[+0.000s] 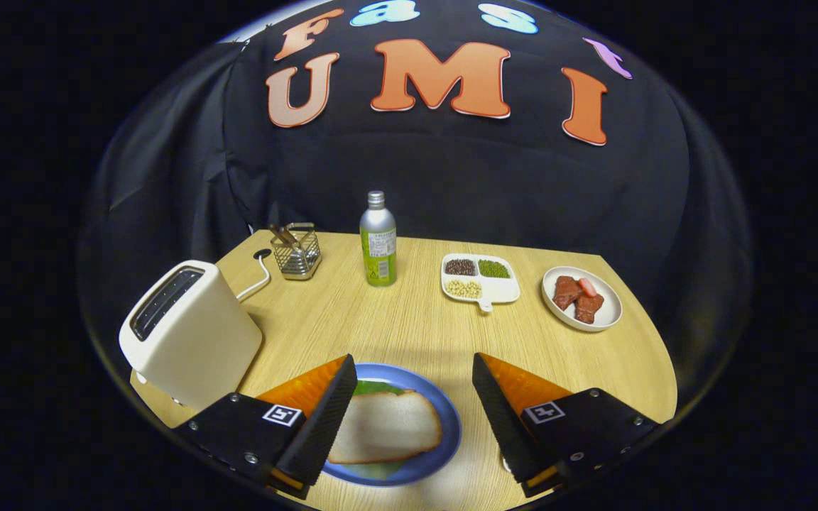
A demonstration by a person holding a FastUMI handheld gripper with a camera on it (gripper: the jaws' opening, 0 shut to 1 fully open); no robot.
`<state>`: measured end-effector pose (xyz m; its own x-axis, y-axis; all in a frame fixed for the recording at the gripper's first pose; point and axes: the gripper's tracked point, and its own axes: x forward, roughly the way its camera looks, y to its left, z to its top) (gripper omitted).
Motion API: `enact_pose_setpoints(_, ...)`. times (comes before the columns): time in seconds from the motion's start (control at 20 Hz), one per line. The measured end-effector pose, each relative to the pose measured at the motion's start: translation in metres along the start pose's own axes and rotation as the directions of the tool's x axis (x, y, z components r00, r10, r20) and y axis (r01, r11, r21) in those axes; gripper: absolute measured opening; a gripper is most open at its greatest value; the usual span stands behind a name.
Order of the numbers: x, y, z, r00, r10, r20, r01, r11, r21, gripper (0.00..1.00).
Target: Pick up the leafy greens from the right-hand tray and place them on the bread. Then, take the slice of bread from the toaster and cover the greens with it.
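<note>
Gripper (409,397) hangs wide open and empty over the blue plate (444,411), where 1 bread slice (388,426) already covers the greens (373,388); backing clear looks like what remains.

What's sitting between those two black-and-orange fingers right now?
In the gripper view, the open gripper has a blue plate between its fingers. On it lies a slice of bread, with leafy greens peeking out from under it.

Sharp fisheye view, bright tabletop (409,319) glare
</note>
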<state>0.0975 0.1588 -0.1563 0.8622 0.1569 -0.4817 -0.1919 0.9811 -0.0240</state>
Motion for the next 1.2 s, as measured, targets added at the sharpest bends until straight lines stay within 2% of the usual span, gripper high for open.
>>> enact_pose_setpoints(0.5, -0.07, 0.006, 0.075, 0.974, -0.054, 0.218, 0.072, 0.995, -0.075, 0.98)
enact_pose_setpoints(0.9, -0.095, 0.021, 0.077, 0.963, -0.065, 0.26, 0.071, 0.997, -0.014, 0.99)
enact_pose_setpoints(1.2, -0.106, 0.01, 0.08, 0.958, -0.101, 0.269, 0.093, 0.995, 0.039, 0.99)
